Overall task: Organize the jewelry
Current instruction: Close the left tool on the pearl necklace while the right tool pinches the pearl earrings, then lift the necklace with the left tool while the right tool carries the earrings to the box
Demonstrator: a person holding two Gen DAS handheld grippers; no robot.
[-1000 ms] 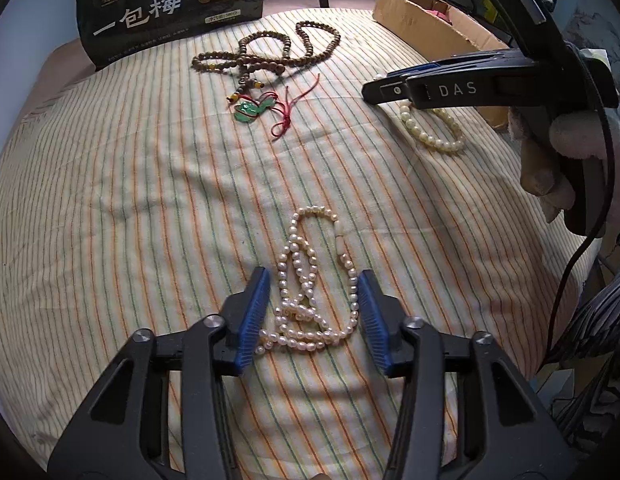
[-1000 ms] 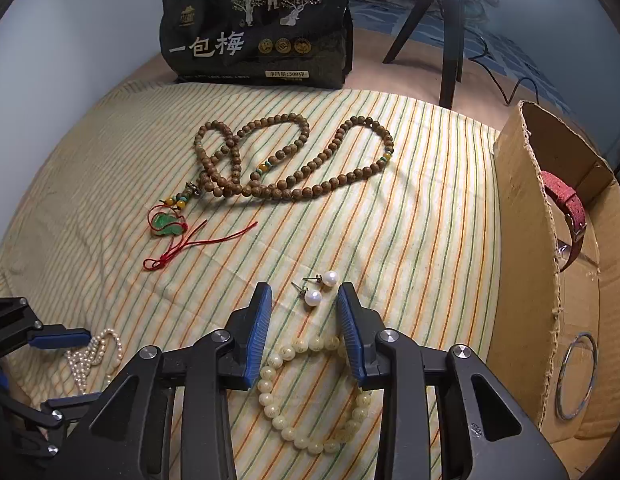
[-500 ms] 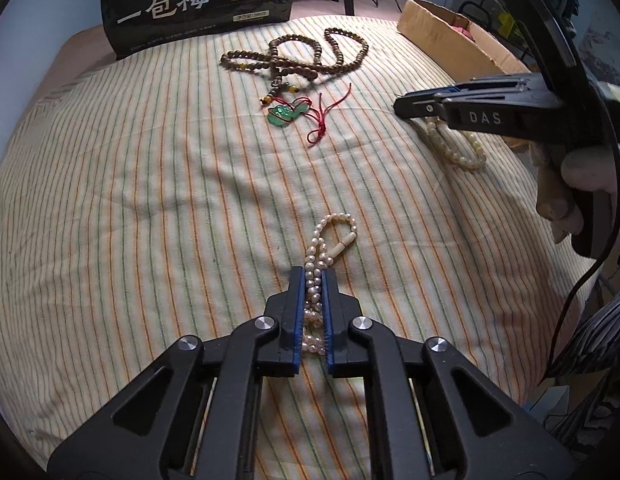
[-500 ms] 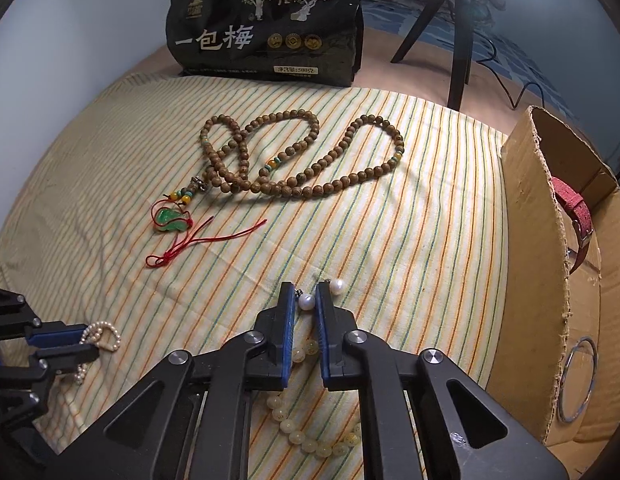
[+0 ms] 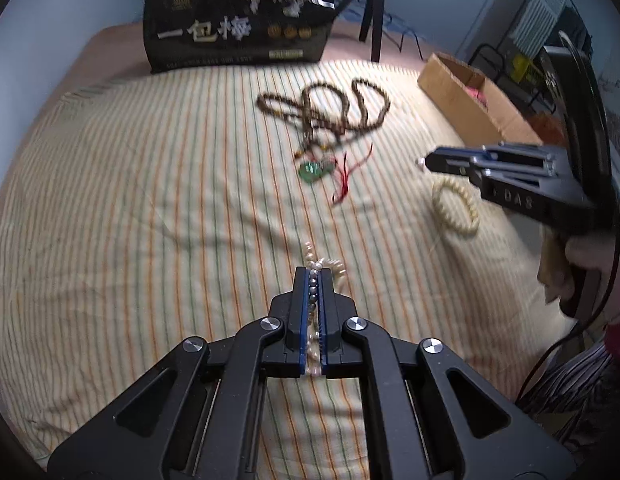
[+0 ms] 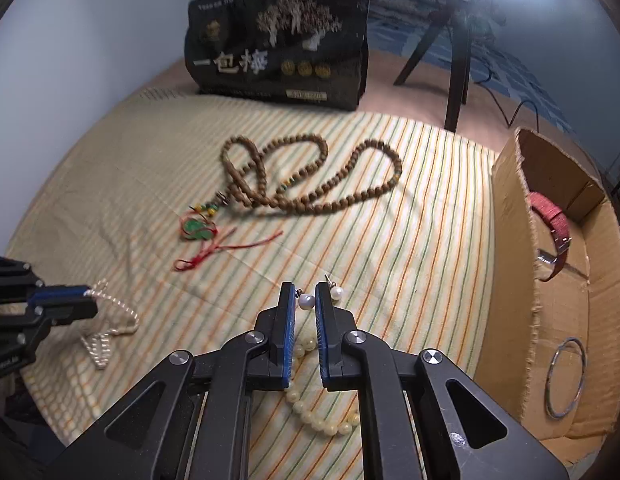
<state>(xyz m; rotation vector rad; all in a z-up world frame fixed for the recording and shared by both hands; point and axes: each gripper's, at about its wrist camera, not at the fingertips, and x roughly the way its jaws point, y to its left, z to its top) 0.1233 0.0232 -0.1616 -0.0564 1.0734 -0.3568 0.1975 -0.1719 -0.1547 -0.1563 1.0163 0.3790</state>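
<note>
A striped cloth (image 6: 409, 208) in cream, green and orange is covering the worktop and carrying nearly everything. A black bag (image 6: 278, 48) with pale lettering is standing at the cloth's far edge. A cardboard box (image 6: 509, 264) is sitting along the right edge, holding a red strap (image 6: 551, 220) and a metal ring (image 6: 567, 378).

A long brown bead necklace (image 6: 310, 176) is lying in loops near the far middle of the cloth, with a green pendant (image 6: 198, 229) and red cord (image 6: 230, 248) trailing from its left end toward the near side.

The left gripper (image 5: 314, 276) is sitting near the cloth's near left edge, its blue-padded jaws pinched tightly on a pearl necklace (image 6: 110, 320); part of the strand is hanging from the tips and the rest is trailing on the cloth.

The right gripper (image 6: 305, 294) is hovering near the cloth's near right edge, jaws drawn narrow around one pearl earring (image 6: 306, 301) at the tips. A second pearl earring (image 6: 337, 292) is resting just outside the right jaw.

A pale bead bracelet (image 6: 321, 420) is lying on the cloth under the right gripper, partly hidden by it.
</note>
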